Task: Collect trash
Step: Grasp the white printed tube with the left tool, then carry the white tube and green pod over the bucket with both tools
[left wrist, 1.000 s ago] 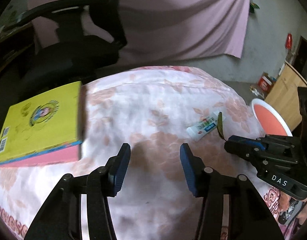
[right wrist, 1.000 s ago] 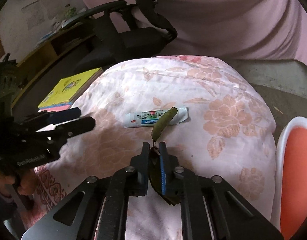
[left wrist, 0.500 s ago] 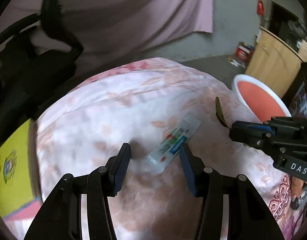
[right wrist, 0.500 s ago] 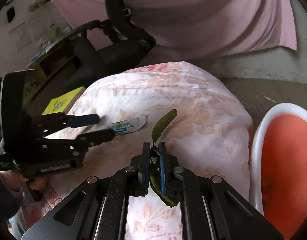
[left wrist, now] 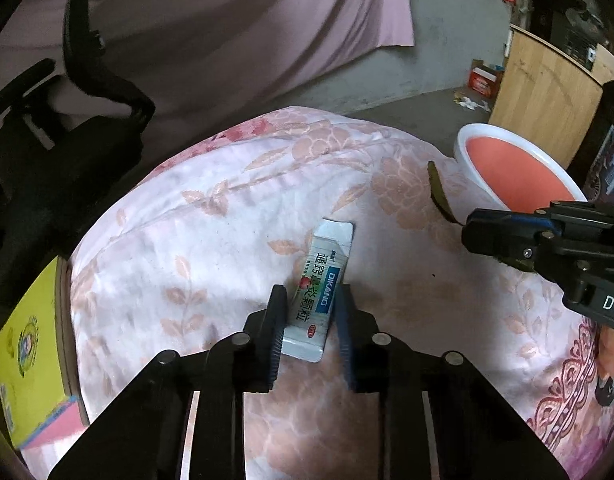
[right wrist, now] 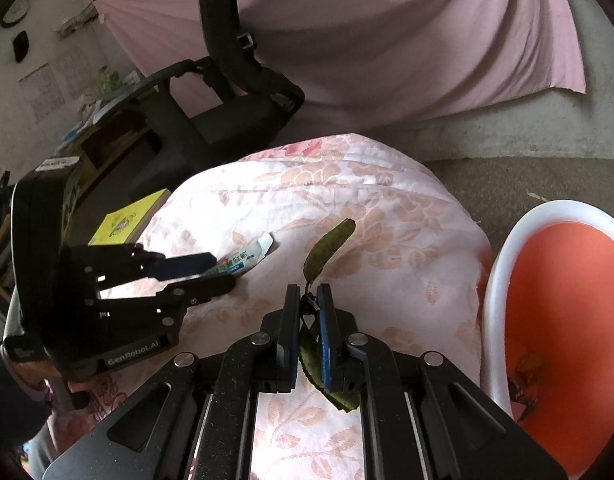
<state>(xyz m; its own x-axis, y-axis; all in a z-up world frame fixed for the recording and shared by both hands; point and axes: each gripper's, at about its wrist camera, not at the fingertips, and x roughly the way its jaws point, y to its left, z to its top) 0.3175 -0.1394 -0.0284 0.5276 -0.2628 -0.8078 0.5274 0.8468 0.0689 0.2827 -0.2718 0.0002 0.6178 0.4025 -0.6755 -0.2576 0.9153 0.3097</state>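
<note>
White sachet (left wrist: 325, 286) with blue-and-green print lies flat on the floral quilt (left wrist: 235, 216), near its middle, its near end between the closing left claw (left wrist: 310, 322) pads. Green-brown leaves (right wrist: 327, 248) on a short stem are held above the quilt's right part, stem pinched in the right claw (right wrist: 308, 305). Orange bin (right wrist: 563, 320), white-rimmed, stands just beside the quilt's right edge.

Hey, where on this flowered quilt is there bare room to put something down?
The far stretch of the pink floral quilt, between the white medicine sachet and the black office chair, lies bare. It is crowded near the left gripper closing round the sachet, and the right gripper pinching the green leaves.
</note>
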